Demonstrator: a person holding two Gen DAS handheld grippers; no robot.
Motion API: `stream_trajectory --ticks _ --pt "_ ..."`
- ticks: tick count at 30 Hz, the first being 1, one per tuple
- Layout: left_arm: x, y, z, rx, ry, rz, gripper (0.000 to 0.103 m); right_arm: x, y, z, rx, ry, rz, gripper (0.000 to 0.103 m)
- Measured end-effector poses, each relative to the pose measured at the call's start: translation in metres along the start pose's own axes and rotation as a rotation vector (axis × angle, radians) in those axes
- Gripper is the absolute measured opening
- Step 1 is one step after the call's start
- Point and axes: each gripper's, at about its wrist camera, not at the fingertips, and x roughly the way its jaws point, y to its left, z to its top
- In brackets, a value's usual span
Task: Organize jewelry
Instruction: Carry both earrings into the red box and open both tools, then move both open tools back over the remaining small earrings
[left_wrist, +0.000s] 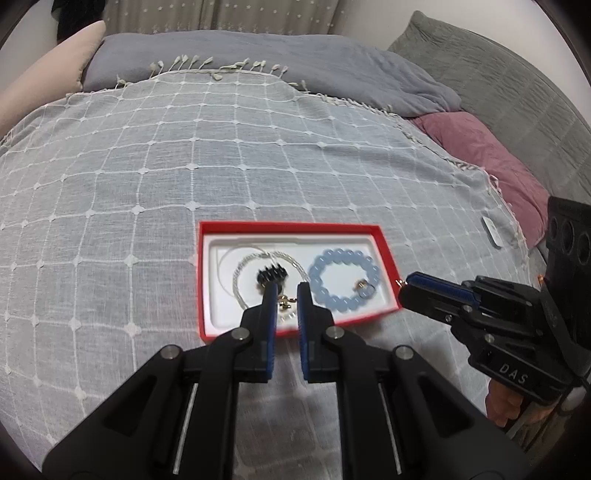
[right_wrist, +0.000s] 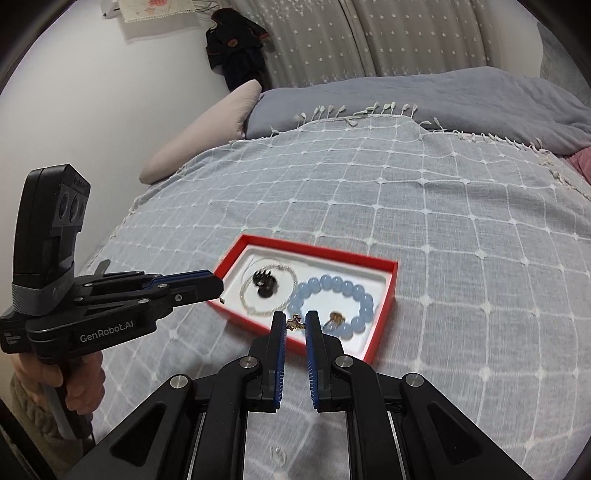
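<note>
A red tray with a white liner lies on the bed; it also shows in the right wrist view. In it lie a blue bead bracelet, a silver chain, a black hair claw and a gold ring. My left gripper holds a small gold earring between its fingertips over the tray's near edge. My right gripper holds another small gold earring over the tray's near rim.
The checked grey bedspread covers the bed. Grey and pink pillows lie at the right. A small white tag lies near the bed's right edge. A wall and a beige pillow are at the left.
</note>
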Motion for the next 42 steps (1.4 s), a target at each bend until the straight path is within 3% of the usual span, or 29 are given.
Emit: stream_trajectory --ticks 6,10,18,23,27,32,42 --pt "0.023 0.017 0.003 -0.033 0.034 0.012 0.012 0.022 -0.01 0.011 0.022 0.003 -0.003 0.011" --pt "0.024 0.022 0.002 -0.052 0.039 0.015 0.016 0.023 -0.018 0.013 0.073 -0.005 0.013 0.028" --pt "0.004 0.021 -0.006 -0.042 0.004 0.05 0.021 0.006 -0.014 0.01 0.065 -0.028 -0.004 0.029" --pt "-0.008 0.013 -0.022 -0.019 -0.007 0.114 0.028 -0.01 -0.003 -0.004 0.023 -0.033 -0.043 0.049" --pt "-0.017 0.005 -0.044 0.014 -0.001 0.148 0.031 -0.023 0.004 -0.021 0.006 -0.025 -0.075 0.051" --pt "-0.026 0.006 -0.084 -0.006 0.053 0.107 0.035 -0.055 0.018 -0.044 -0.004 -0.068 -0.042 0.068" --pt "-0.024 0.001 -0.112 -0.007 0.105 0.047 0.035 -0.069 0.015 -0.088 0.018 -0.023 -0.059 0.067"
